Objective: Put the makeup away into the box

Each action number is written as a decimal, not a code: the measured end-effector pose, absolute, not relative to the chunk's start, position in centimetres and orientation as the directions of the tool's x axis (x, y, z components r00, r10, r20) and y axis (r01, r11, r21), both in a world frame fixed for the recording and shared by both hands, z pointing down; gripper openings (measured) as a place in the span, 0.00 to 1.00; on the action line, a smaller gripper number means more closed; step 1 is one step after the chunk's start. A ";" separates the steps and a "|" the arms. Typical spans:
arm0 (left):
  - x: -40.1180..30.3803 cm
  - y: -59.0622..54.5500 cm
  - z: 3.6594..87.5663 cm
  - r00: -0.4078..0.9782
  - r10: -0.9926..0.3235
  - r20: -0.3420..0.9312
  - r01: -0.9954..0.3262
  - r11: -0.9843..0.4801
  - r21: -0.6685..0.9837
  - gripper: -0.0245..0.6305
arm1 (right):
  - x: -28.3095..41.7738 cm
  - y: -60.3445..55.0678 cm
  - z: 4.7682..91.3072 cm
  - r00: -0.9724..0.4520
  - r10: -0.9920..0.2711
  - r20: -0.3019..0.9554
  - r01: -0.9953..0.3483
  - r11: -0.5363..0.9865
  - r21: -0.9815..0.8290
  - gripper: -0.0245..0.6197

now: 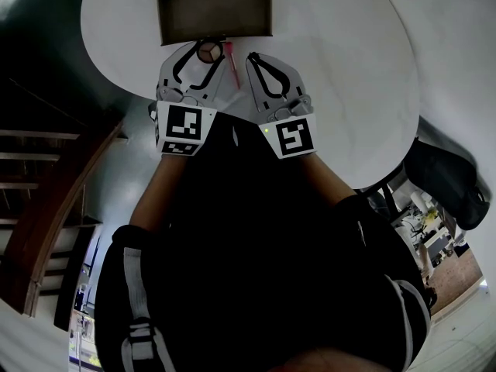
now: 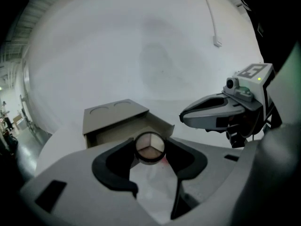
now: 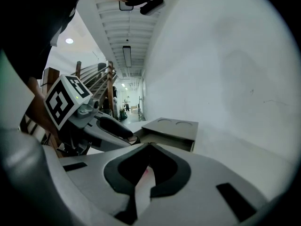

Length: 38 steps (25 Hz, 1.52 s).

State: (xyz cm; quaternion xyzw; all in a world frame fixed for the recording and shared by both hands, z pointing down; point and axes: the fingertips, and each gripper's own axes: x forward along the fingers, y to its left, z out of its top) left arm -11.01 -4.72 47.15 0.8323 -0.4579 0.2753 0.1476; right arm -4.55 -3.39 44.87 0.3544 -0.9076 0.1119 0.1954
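Clamping a round makeup compact (image 2: 150,148) at their very tips, the left tongs (image 1: 208,53) are spread about as wide as the compact's black rim, one pad pressed to each side of it. The compact's face is divided into three pale wedges and is turned back toward the left gripper view. The compact is held just on the near side of the tan box (image 2: 115,113), in front of the box's open side, and in that view it overlaps the near edge of the opening. Two round impressions can be made out on the box's top panel. The box is set at the far part of the round white table (image 1: 349,68).

The right tongs (image 3: 148,147) are brought together, tip against tip, with nothing gripped between them. They are positioned just to the right of the left tongs, both pointing toward the box and both slanted downward.

A thin red stick (image 1: 230,62), whose exact kind cannot be told, is seen lying on the table between the two pairs of tongs, just to the right of the compact and near the box's front. A pink trace of it is visible below the closed tips in the right gripper view. It is touched by neither pair of tongs.
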 end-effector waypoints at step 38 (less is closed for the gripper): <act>-12.2 -13.7 52.2 0.372 -0.553 0.745 -0.831 -0.556 0.002 0.37 | -5.3 -9.7 46.8 -0.646 -0.603 0.467 -0.708 0.703 -0.072 0.07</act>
